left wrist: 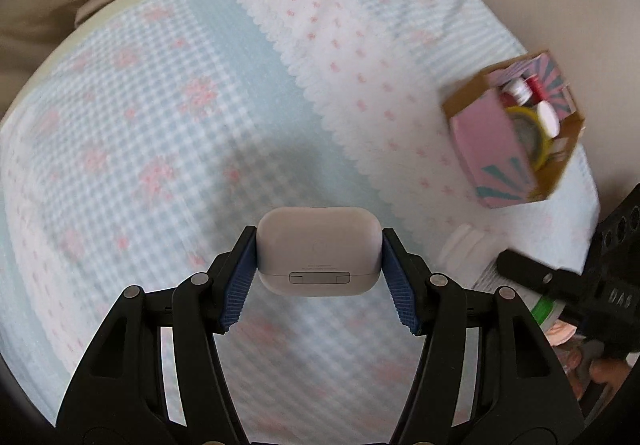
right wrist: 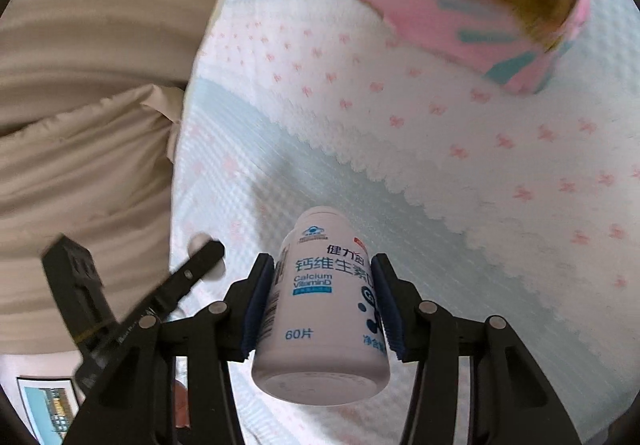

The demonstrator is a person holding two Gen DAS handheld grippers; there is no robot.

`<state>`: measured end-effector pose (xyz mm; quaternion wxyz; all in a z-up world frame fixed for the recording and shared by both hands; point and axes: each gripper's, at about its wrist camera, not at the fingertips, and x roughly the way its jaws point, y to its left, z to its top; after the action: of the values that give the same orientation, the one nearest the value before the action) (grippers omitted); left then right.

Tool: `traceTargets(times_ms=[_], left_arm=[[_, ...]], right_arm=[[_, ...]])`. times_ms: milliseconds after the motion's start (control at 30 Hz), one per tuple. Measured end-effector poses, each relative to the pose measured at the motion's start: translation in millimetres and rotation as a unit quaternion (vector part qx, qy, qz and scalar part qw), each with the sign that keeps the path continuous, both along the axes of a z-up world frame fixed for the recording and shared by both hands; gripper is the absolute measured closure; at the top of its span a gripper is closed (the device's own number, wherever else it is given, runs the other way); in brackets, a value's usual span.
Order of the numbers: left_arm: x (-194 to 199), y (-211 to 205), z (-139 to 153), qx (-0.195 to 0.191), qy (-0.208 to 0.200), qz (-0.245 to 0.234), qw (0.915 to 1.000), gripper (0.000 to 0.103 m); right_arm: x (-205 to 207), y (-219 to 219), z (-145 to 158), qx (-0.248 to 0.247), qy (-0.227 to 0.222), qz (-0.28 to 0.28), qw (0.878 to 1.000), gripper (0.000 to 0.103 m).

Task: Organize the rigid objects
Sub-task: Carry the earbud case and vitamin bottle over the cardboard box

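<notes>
My left gripper (left wrist: 319, 251) is shut on a white earbud case (left wrist: 318, 245) and holds it above the bed cover. My right gripper (right wrist: 323, 285) is shut on a white Calcium Vitamin D bottle (right wrist: 324, 309), held with its base toward the camera. A pink and teal open box (left wrist: 516, 129) sits on the cover at the right of the left wrist view. It holds a yellow tape roll (left wrist: 528, 133) and small white-capped bottles. The box (right wrist: 452, 5) also shows at the top of the right wrist view. The bottle (left wrist: 472, 257) and the right gripper show low right in the left wrist view.
A blue-checked and white cover with pink bows (left wrist: 200, 105) lies over the bed. Beige bedding (right wrist: 80, 165) lies to the left. The left gripper's finger (right wrist: 176, 289) reaches into the right wrist view at the lower left. A picture card (right wrist: 48, 409) lies in the bottom left corner.
</notes>
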<state>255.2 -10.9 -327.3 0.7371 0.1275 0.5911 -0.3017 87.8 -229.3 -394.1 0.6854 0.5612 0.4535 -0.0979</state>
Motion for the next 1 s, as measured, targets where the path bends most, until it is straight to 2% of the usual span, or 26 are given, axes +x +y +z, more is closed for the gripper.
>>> traceTargets(times_ms=[167,300,533,733,1000], left_arm=[[-21.7,-24.2,49.6,-0.023,-0.018,0.000,0.9996,0.046],[-40.7,-62.8,81.9,-0.032,-0.034,-0.013,0.9988,0.046],[-60.4,-144.2,105.0,-0.040,-0.034,0.007,0.9986,0.046],[-58.8,-223.9,86.9,-0.040,-0.016,0.046,0.9980,0.046],[-45.4,-313.7,25.2,-0.020,0.019,0.068,0.9973,0.046]], right_arm=[[-22.9,-40.8,60.5,-0.005,-0.032,-0.014,0.999,0.057],[-33.8,-83.3,98.9,-0.016,-0.053,-0.026,0.998,0.057],[-42.7,-182.1,138.8,-0.045,-0.062,-0.022,0.997,0.057],[-36.4,-276.3,126.8,-0.038,-0.048,-0.003,0.998,0.057],[-16.2,-364.8,78.7,-0.029,-0.009,0.007,1.000,0.057]])
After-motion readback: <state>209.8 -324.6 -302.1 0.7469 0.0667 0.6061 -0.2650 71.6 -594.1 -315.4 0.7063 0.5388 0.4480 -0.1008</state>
